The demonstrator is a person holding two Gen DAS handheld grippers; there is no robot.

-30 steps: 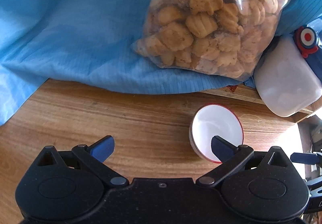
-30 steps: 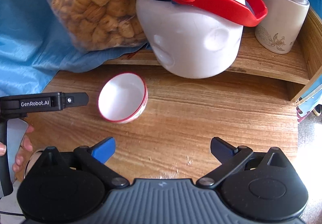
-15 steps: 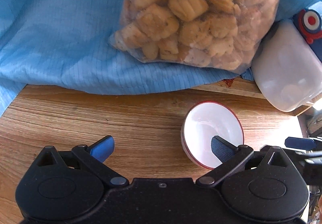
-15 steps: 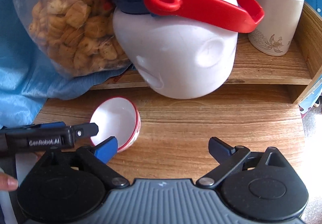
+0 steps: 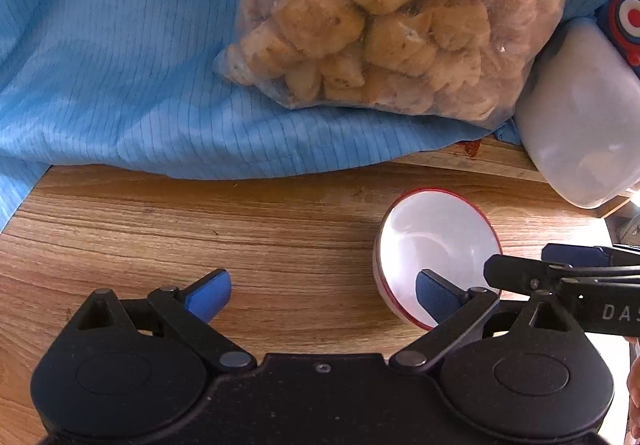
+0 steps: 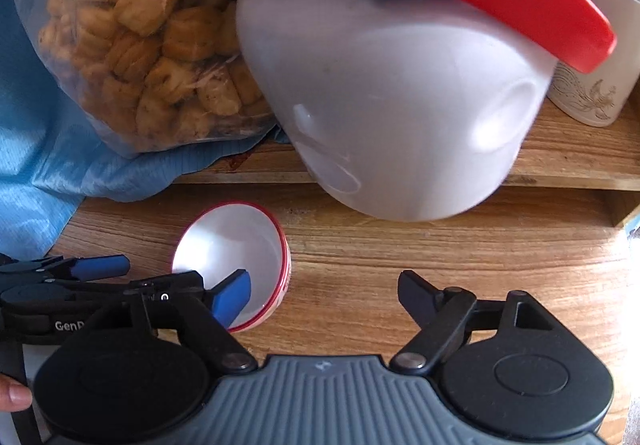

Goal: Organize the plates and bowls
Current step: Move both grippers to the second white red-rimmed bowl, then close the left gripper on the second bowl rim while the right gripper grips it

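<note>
The small white bowl with a thin red rim sits upright on the wooden surface, toward its back edge, just in front of the raised wooden ledge that carries the other things. Both tongs straddle its rim from opposite sides: the right tongs have just been closing but remain parted, one blue-padded finger over the bowl's inside and the other outside over bare wood, not pressing yet as far as I can tell. The left tongs stand wide open, one finger inside the bowl's near wall. With two tools crowding one light bowl, a pinch on the thin wall could tip or skid it, or the tongs could knock together. Behind stand a white plastic jug with a red handle, a clear bag of golden biscuits on blue cloth, and a cream steel-lidded canister.
</note>
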